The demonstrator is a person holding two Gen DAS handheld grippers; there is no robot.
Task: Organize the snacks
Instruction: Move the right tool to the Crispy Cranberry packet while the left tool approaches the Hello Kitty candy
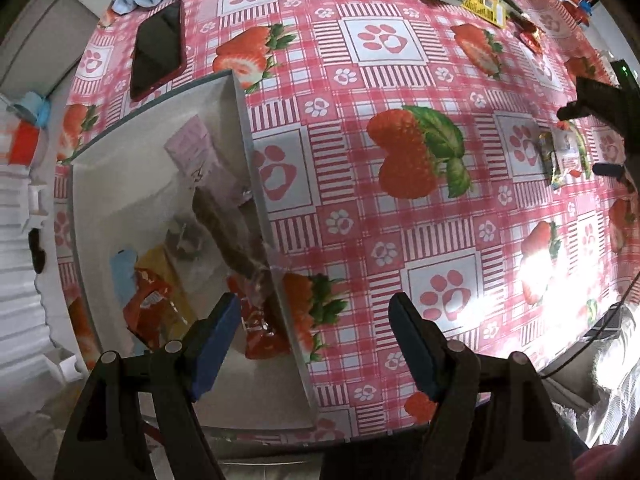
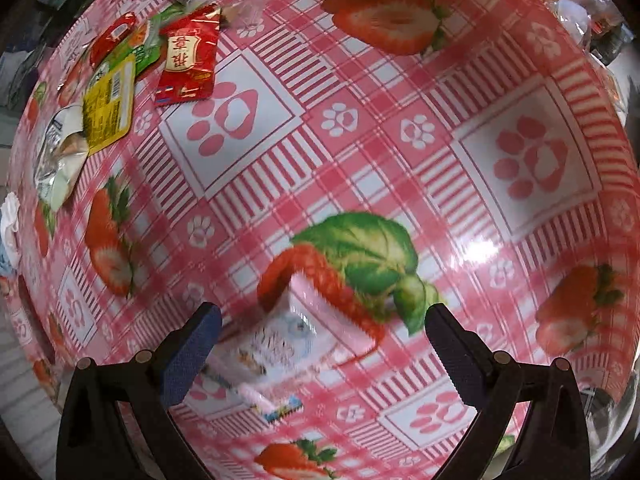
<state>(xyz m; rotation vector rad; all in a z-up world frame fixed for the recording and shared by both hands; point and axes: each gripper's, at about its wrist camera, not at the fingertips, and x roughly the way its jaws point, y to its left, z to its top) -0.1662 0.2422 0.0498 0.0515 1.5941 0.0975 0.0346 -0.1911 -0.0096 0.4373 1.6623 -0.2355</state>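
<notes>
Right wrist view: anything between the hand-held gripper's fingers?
Yes: a blurred pink-edged snack packet lies on the tablecloth between the open right hand-held gripper fingers.

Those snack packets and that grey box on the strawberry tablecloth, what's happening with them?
A person is sorting snacks with a pair of tongs in each hand. The left tongs are open over the edge of a grey box that already holds several packets. The right tongs are open just above a pale pink packet lying on the tablecloth, apparently about to pick it up. More snacks wait further off, including a red packet and a yellow one.
</notes>
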